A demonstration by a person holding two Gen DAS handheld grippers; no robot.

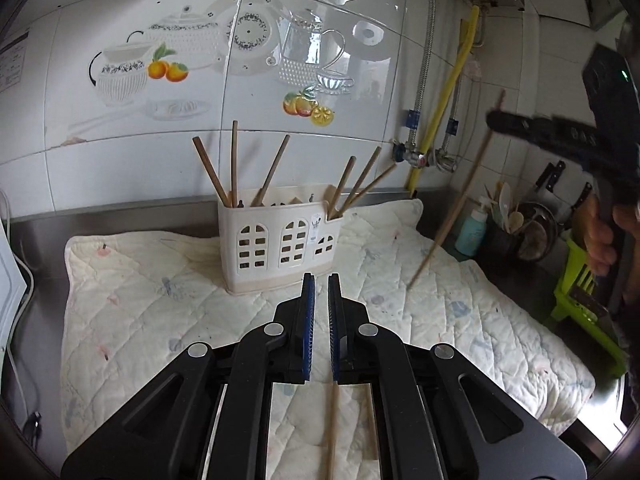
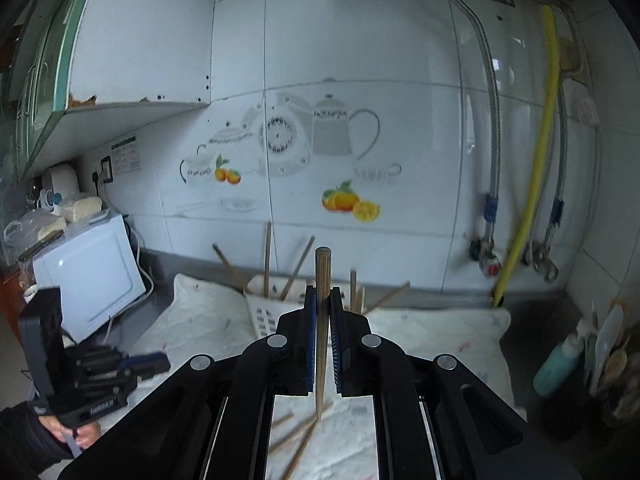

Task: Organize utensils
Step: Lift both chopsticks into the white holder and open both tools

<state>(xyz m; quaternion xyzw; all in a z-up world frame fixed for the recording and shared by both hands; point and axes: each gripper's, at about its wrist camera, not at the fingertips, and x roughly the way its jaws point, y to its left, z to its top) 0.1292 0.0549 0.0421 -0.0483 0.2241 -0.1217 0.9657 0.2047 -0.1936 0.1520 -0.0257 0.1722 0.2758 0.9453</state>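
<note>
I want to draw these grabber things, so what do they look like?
Each gripper is black plastic: the left gripper and right gripper have two flat fingers lined with ribbed blue pads, joined by angled arms with round silver rivets. From the side, the right one has a pistol-style handle. The left hand comes out of a dark sleeve.

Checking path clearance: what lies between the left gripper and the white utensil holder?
Only bare quilted mat, seen in the left wrist view, between the left gripper and the utensil holder.

text: none legible | white wall chart (image 2: 127, 155) beside black socket: print too small | small label on white plastic utensil holder (image 1: 316, 227): unreadable
</note>
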